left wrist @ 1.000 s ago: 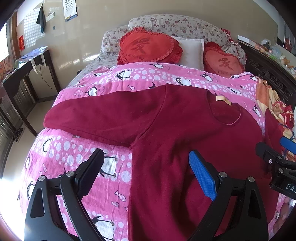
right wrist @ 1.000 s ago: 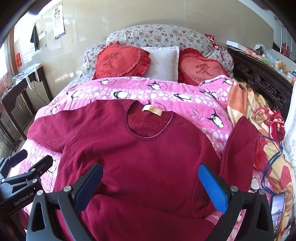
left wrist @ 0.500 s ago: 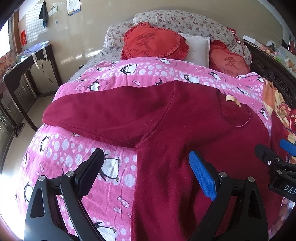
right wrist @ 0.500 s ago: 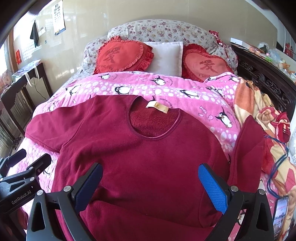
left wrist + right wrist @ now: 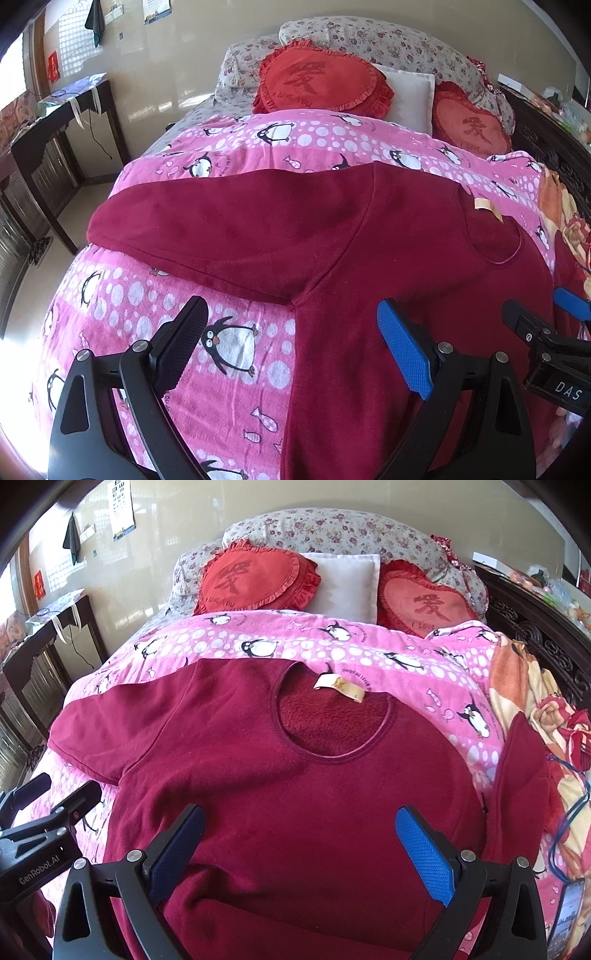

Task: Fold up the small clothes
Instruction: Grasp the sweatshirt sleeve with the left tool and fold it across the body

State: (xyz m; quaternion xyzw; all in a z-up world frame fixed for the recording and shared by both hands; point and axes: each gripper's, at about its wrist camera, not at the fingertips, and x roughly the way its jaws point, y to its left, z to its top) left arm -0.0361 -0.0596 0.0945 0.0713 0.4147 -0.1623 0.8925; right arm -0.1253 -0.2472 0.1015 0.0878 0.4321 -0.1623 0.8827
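Our left tongs (image 5: 291,347) and right tongs (image 5: 299,843) hover apart over the maroon top (image 5: 295,794), its sleeve (image 5: 221,236) spread toward nine o'clock for folding.

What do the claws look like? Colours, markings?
Both are black frames with silver rivets. The left claw has one black textured pad and one blue; the right claw has a dark navy pad and a bright blue one. Bodies read "GenRobot.AI" and "DAS". No cables or sleeves visible.

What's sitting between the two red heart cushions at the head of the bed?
A white pillow sits between the left heart cushion and the right heart cushion, clearest in the right wrist view.
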